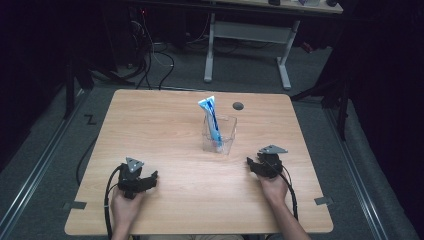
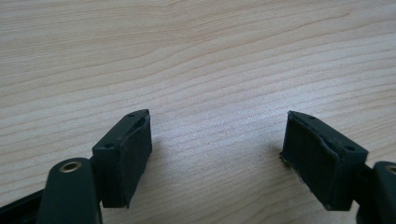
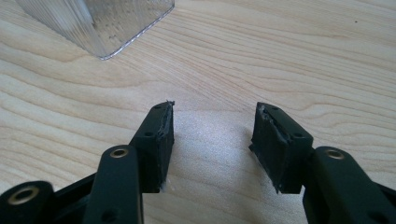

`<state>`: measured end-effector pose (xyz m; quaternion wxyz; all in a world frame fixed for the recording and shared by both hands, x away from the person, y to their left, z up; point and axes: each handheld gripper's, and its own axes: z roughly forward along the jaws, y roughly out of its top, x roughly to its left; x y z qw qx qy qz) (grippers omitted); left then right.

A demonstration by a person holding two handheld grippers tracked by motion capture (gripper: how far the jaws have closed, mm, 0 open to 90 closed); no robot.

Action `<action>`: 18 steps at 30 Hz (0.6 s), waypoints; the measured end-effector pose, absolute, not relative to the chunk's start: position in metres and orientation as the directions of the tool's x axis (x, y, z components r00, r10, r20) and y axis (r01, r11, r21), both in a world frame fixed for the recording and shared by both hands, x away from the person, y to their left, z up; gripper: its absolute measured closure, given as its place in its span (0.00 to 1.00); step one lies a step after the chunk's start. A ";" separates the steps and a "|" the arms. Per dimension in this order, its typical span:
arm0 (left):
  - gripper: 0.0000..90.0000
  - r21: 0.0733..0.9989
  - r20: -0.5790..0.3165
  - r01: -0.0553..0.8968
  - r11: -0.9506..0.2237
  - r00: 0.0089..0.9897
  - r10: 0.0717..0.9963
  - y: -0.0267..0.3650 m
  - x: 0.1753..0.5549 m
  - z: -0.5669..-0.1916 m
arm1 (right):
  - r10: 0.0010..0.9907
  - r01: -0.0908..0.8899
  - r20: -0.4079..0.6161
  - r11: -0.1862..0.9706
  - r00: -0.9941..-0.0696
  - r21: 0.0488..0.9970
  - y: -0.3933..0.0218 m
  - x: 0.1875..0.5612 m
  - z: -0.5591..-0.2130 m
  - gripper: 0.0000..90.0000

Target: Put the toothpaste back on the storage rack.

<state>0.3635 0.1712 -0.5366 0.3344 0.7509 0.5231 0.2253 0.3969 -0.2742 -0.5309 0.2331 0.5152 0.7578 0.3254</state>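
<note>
A clear plastic box [image 1: 220, 135] stands near the middle of the wooden table [image 1: 150, 130], with a blue and white tube [image 1: 212, 120] upright inside it. The box's lower corner [image 3: 107, 28] sits at the top left of the right gripper view. My right gripper [image 1: 251, 164] rests on the table to the right of and nearer than the box, jaws open with bare wood between them [image 3: 212, 126]. At the near left my left gripper [image 1: 152, 176] lies open on the table, its pads wide apart over bare wood [image 2: 217, 135].
A small round dark cable hole [image 1: 238, 105] lies in the table behind the box. Beyond the far edge a white-legged desk [image 1: 250, 30] and loose cables [image 1: 150, 55] stand on the grey floor. Metal rails run along both sides of the table.
</note>
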 end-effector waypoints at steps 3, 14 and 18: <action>0.27 0.738 -0.012 0.635 -0.229 0.351 0.936 0.171 0.363 -0.537 | 0.933 0.630 -0.019 0.257 -0.358 0.733 -0.274 0.397 -0.531 0.51; 0.27 0.738 -0.011 0.635 -0.229 0.351 0.936 0.171 0.363 -0.537 | 0.944 0.640 -0.021 0.239 -0.329 0.730 -0.272 0.396 -0.531 0.46; 0.27 0.738 -0.010 0.635 -0.230 0.351 0.936 0.171 0.363 -0.537 | 0.946 0.641 -0.021 0.236 -0.324 0.730 -0.272 0.395 -0.531 0.45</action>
